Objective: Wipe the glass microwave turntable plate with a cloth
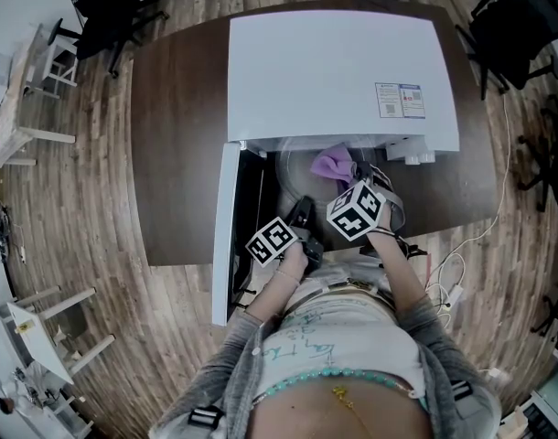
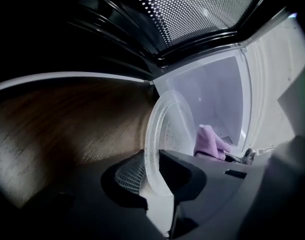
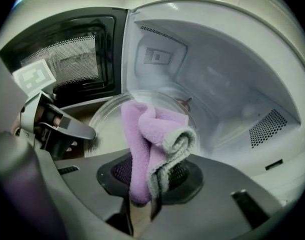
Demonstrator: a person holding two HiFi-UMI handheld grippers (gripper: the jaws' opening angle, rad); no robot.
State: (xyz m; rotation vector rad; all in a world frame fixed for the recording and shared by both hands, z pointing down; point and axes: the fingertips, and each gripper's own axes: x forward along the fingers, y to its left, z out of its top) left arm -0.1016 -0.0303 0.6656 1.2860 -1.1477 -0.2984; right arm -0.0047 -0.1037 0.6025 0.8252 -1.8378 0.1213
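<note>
Clamped between the jaws of the left gripper [image 2: 155, 170] is the rim of the glass turntable plate [image 2: 168, 126], which is held on edge, steeply tilted, at the mouth of the white microwave [image 1: 343, 71]. The right gripper [image 3: 148, 176] is shut narrow on a folded purple cloth [image 3: 145, 134], which is held up in front of the plate's face; whether the two touch cannot be told. The plate is seen as a clear, round disc with a thickened rim, and the cloth as a soft, fleecy fabric with a grey edge rolled over. The microwave's door [image 1: 226, 236] is swung open at the left, close beside the left gripper, and its dark window is covered by a fine perforated mesh [image 2: 192, 9]. Behind the plate the smooth, pale cavity [image 3: 217, 79] is shown, with a vented patch low on its right wall. The appliance is set on a dark brown wooden table [image 1: 178, 135], and black chairs [image 1: 101, 7] are stood on the plank floor beyond it.
</note>
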